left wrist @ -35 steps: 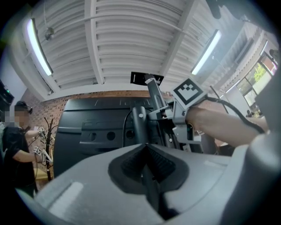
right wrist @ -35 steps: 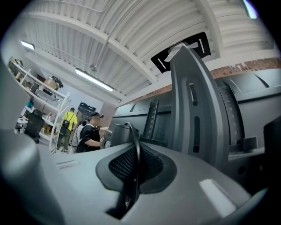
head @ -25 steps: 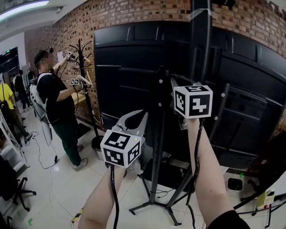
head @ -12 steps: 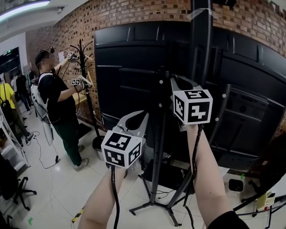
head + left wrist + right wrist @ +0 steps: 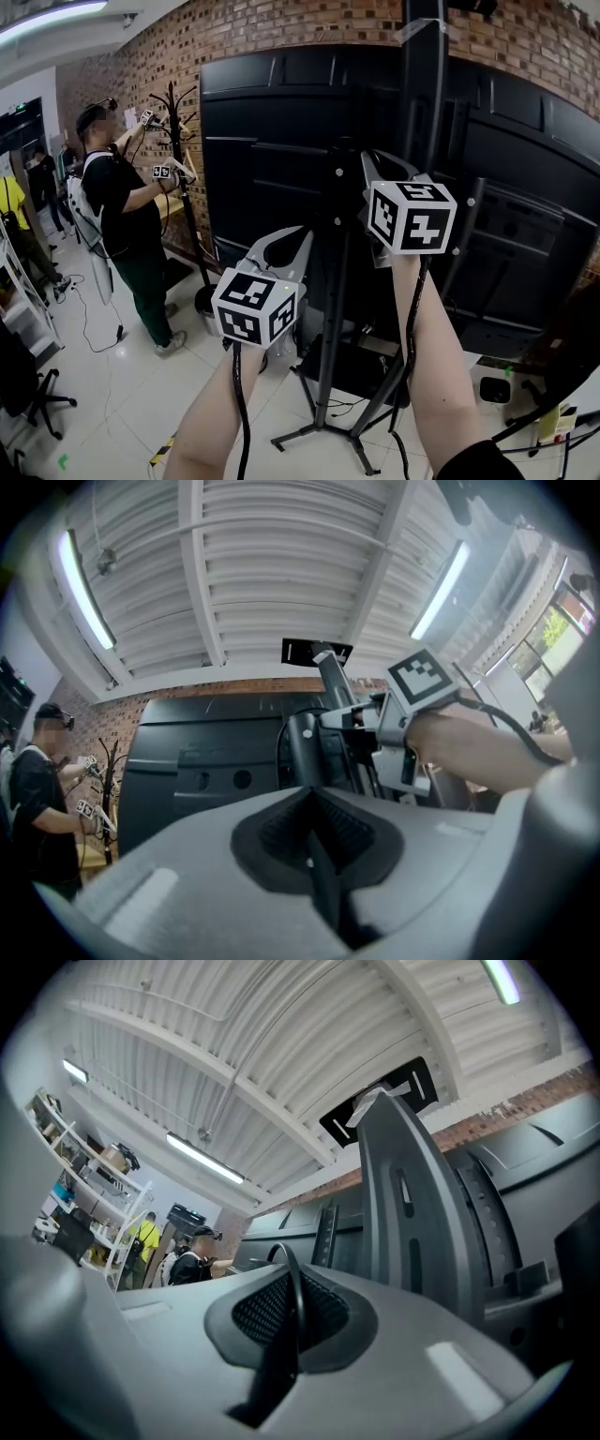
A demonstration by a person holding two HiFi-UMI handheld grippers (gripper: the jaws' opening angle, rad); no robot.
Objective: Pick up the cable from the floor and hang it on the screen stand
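Note:
The big black screen [image 5: 262,141] shows its back, held on a black screen stand [image 5: 336,281] with a tall upright column [image 5: 403,1204]. My right gripper [image 5: 367,165] is raised against the stand's post just below its top and is shut on a thin black cable [image 5: 294,1288] that arches out from between its pads. In the left gripper view, a black loop of cable [image 5: 279,747] curves beside the post next to the right gripper [image 5: 375,726]. My left gripper [image 5: 300,236] is lower and to the left, jaws shut [image 5: 314,822] with nothing visible between them.
The stand's splayed legs [image 5: 319,431] rest on the white tiled floor with loose wires around them. At the left a person [image 5: 117,202] with grippers works at a coat rack [image 5: 178,169]. An office chair [image 5: 28,398] sits at the lower left.
My right gripper has shifted slightly to the right and up along the stand post, still shut. The left gripper has barely moved.

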